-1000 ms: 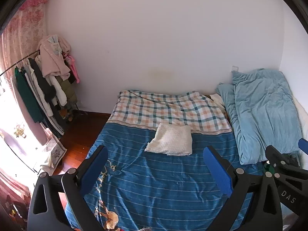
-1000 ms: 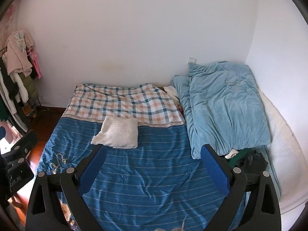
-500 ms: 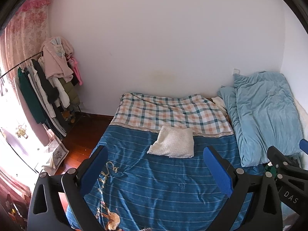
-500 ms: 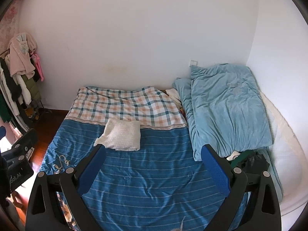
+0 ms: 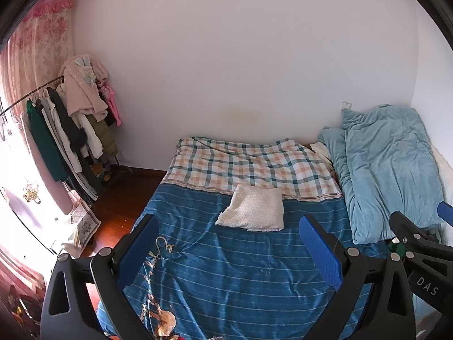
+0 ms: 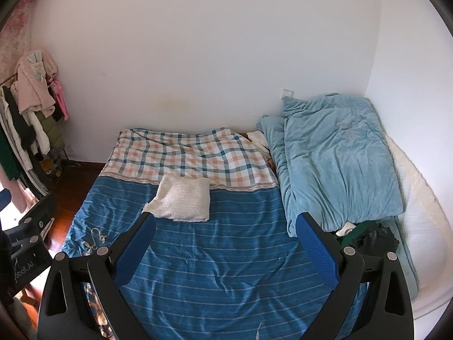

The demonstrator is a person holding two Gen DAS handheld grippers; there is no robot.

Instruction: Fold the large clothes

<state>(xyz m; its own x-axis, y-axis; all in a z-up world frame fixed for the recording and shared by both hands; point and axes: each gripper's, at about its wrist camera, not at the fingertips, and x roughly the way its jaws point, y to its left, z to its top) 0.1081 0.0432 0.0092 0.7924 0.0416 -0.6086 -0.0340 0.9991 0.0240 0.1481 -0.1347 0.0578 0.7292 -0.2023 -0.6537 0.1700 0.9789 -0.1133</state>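
left hand-held gripper (image 5: 229, 243): jaws wide apart, holding nothing, above the bed (image 5: 254, 277)
right hand-held gripper (image 6: 226, 240): also wide apart, holding nothing
folded white garment (image 5: 253, 212): on the blue cover, at 12 o'clock from the left hand-held gripper
dark clothes pile (image 6: 368, 238): at 3 o'clock, beside the light blue quilt (image 6: 337, 158)

A folded cloth (image 5: 252, 212) lies on the bed (image 5: 240, 269), ahead of both pairs of jaws: between the left pair, towards the left finger of the right pair. A quilt (image 6: 337, 158) lies right of both pairs. A clothes rack (image 5: 65, 130) stands left of the bed.
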